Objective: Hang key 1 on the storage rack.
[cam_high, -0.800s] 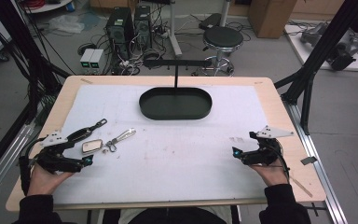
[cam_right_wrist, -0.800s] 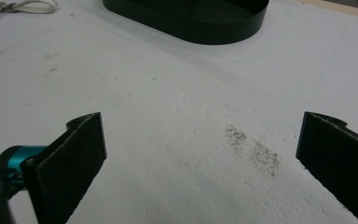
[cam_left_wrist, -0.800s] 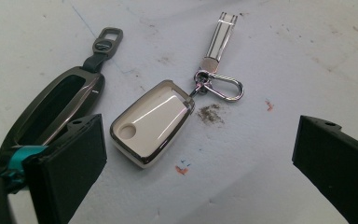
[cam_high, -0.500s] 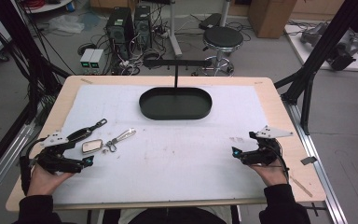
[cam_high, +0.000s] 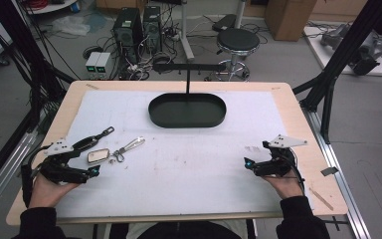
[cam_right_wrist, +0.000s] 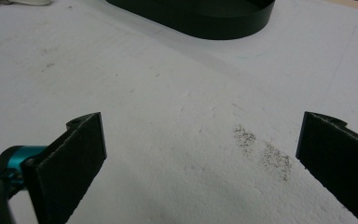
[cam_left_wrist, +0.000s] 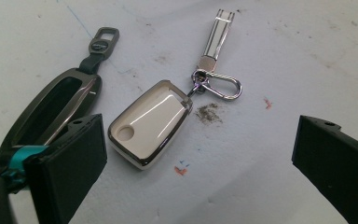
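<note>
Left gripper view pretty much tells the story: the left tool (cam_left_wrist: 200, 154) has its jaws spread wide with nothing between them, pointed straight at a white key fob cover (cam_left_wrist: 149, 123) lying flat on the table (cam_high: 189, 164). It has a chrome clip and strap (cam_left_wrist: 216, 56) hooked on its far end, and a dark key fob cover (cam_left_wrist: 51, 109) lies just beside it, partly behind the tool's left jaw. So honestly, I'd say nothing has really been done yet. Both covers are untouched on the white mat, near the left edge of the table, and the black oval tray (cam_high: 187, 110) further back looks empty as far as I can tell. From the high view the left tool (cam_high: 87, 172) sits close to the white cover, just short of it, while the right tool (cam_high: 251, 164) is well apart on the other side, jaws also wide open over bare mat, with the tray's edge at the top of its own view. My guess is the white cover gets picked up first, since it's lined up between the jaws, and maybe goes into the tray, but that's just a read of the layout. Whole job is left: close in, grip, lift, place, then the dark one.
</note>
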Demonstrator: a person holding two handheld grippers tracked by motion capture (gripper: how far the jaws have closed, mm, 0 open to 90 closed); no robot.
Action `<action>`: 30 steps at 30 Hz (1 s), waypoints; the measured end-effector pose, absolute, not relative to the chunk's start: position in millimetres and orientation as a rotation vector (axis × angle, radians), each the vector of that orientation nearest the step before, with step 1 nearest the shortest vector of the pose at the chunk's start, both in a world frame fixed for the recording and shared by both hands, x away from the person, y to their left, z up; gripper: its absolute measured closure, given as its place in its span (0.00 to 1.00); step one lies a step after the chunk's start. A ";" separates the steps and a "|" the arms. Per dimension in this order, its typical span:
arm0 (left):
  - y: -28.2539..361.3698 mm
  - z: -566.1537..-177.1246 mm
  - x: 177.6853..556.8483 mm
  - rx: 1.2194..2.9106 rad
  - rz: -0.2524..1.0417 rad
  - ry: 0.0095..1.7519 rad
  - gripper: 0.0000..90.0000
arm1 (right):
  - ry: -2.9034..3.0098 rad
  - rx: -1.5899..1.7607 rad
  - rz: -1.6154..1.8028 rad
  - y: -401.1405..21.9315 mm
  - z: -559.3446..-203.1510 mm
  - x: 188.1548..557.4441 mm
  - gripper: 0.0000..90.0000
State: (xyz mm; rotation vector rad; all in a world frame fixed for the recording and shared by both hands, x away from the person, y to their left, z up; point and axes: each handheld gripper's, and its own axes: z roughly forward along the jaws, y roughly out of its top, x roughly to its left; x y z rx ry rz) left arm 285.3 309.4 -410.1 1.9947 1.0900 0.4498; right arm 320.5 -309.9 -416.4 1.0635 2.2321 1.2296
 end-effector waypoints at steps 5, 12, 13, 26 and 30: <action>302.3 -410.1 292.1 2.041 0.437 1.083 0.04 | 2.225 1.070 1.234 -310.4 -416.1 320.3 0.01; 295.0 -405.0 302.3 2.069 0.425 1.054 0.04 | 2.219 1.073 1.223 -311.1 -416.5 320.2 0.01; 293.6 -404.6 304.3 2.078 0.432 1.050 0.04 | 2.217 1.073 1.220 -311.0 -416.7 320.3 0.01; 273.7 -400.8 323.6 2.183 0.393 1.011 0.04 | 2.202 1.055 1.194 -311.9 -417.4 321.4 0.01; 265.4 -397.1 333.5 2.217 0.388 0.996 0.04 | 2.203 1.053 1.190 -311.8 -417.8 321.4 0.01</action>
